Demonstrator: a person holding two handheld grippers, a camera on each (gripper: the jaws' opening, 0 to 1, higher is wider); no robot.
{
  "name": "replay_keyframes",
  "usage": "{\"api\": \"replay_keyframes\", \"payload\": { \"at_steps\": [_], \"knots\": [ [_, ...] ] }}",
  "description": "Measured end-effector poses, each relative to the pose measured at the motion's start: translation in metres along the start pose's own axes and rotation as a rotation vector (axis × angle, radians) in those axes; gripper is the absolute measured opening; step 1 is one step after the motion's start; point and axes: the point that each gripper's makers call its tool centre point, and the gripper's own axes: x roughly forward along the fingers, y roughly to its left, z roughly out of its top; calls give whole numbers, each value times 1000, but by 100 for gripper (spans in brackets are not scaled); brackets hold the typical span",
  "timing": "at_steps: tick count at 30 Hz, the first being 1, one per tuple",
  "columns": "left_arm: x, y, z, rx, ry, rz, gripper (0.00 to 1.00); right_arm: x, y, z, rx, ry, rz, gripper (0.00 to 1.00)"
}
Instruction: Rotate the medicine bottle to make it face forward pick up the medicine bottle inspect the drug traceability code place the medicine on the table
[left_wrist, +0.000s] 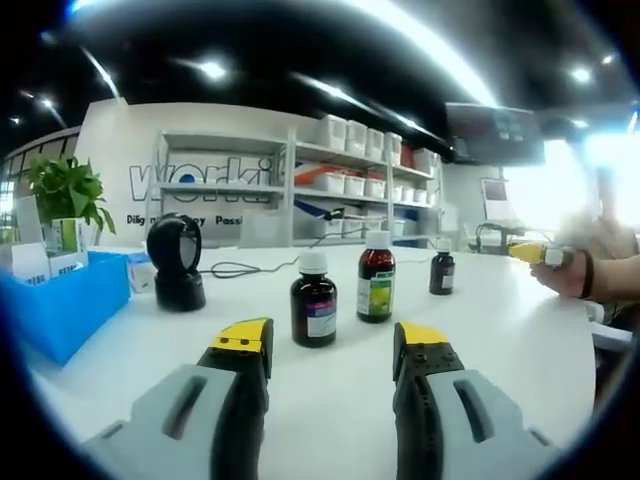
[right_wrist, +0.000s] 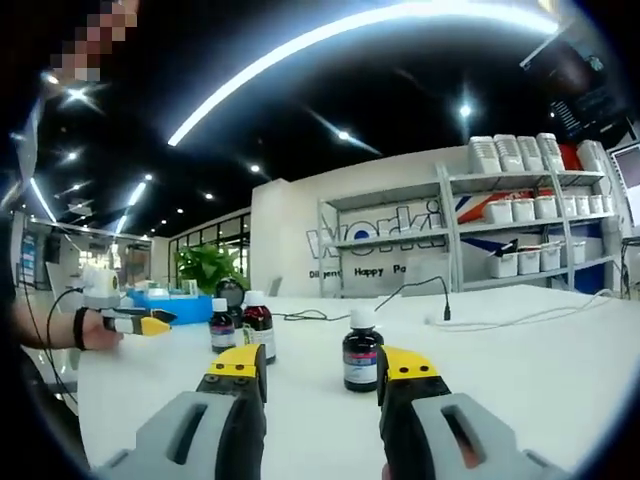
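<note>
Left gripper view: left gripper (left_wrist: 331, 352) low over the white table (left_wrist: 520, 330), jaws spread wide, nothing between them. Just beyond the yellow tips, a squat brown medicine bottle (left_wrist: 314, 299) with white cap, upright, label toward the camera; dark contents, level not readable. Beside it to the right, a taller brown bottle (left_wrist: 376, 273) with yellow-green label, close but whether touching cannot be told. Farther right, well apart, a small dark bottle (left_wrist: 442, 266). To the left, a black scanner stand (left_wrist: 177, 262) with a cable trailing behind the bottles. Blue bin (left_wrist: 62, 300) at the left table edge, holding white boxes; potted plant (left_wrist: 66, 192) behind it. Bare tabletop between jaws and bottles, and wide to the right. A hand (left_wrist: 565, 273) with the other gripper at the right. Shelving (left_wrist: 300, 180) with white tubs at the back wall. Right gripper view: right gripper (right_wrist: 318, 371) also spread wide and holding nothing, above the table. A small dark bottle (right_wrist: 361, 350) just past the right-hand jaw tip, upright, untouched. Two more bottles (right_wrist: 243, 325) to the left, close together. Left gripper seen at the far left, held in a hand. Open table to the right as far as the shelving.
</note>
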Motion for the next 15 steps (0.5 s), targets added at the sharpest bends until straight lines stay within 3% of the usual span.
{"api": "replay_keyframes", "payload": {
  "at_steps": [15],
  "knots": [
    [0,2,-2,-1,5,8,39,0,-5,-2,16,6,-10,38]
  ]
}}
